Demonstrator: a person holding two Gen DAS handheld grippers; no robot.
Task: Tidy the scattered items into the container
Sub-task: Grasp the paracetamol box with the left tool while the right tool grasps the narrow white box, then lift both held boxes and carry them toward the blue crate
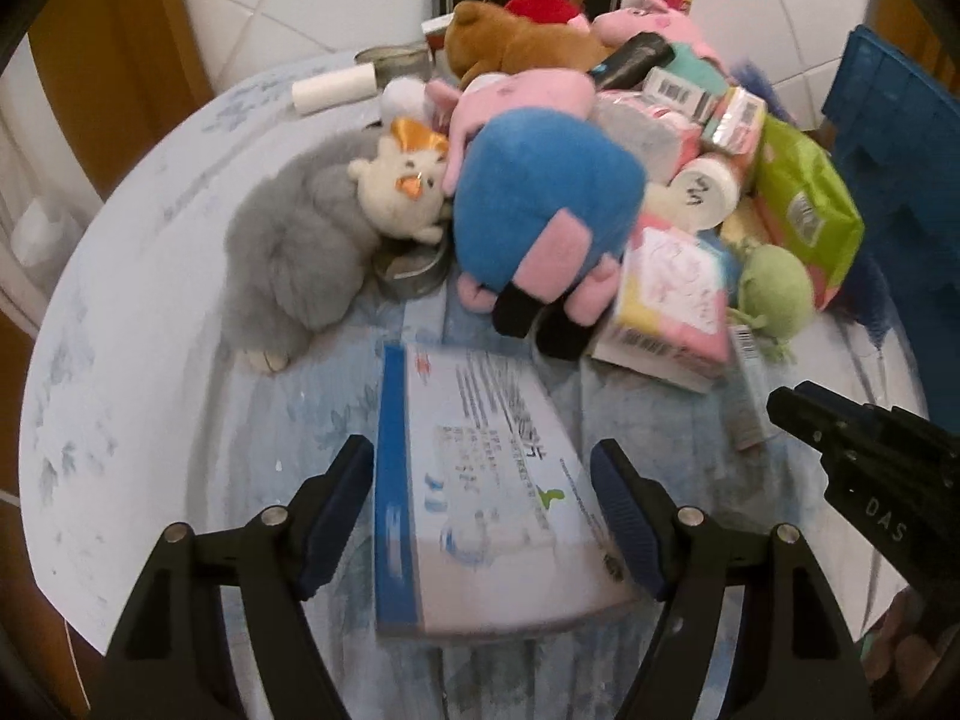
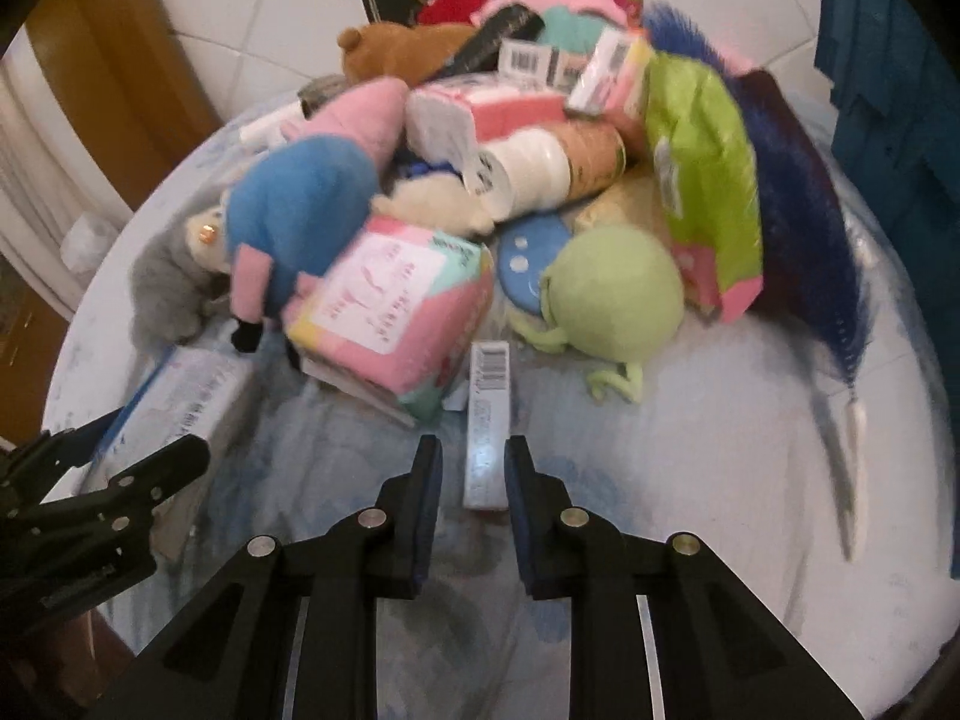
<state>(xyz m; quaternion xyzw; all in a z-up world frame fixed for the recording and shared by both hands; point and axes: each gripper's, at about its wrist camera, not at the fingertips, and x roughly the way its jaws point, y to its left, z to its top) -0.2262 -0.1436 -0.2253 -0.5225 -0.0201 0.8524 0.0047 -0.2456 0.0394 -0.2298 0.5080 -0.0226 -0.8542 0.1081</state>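
Left gripper [image 1: 483, 510]: jaws spread to either side of a flat white-and-blue cardboard box [image 1: 480, 498]; the ribbed blue pads look to be at the box's long edges, but whether they press cannot be told.

Right gripper [image 2: 474, 504]: jaws narrowly parted around the near end of a slim white carton [image 2: 487, 420] with a barcode on its far end; gaps show on both sides, no pinch.

Both boxes lie on a pale blue, floral-print cloth [image 1: 150, 330].

Behind them, the pile:
- blue-and-pink plush [image 1: 540, 216], soft, rounded
- grey furry plush [image 1: 294, 252]
- pink tissue pack [image 2: 390, 312], glossy wrap
- green round plush [image 2: 612, 294]
- lime plastic pouch [image 2: 702, 180]

Dark blue crate [image 1: 900, 150] stands at right.
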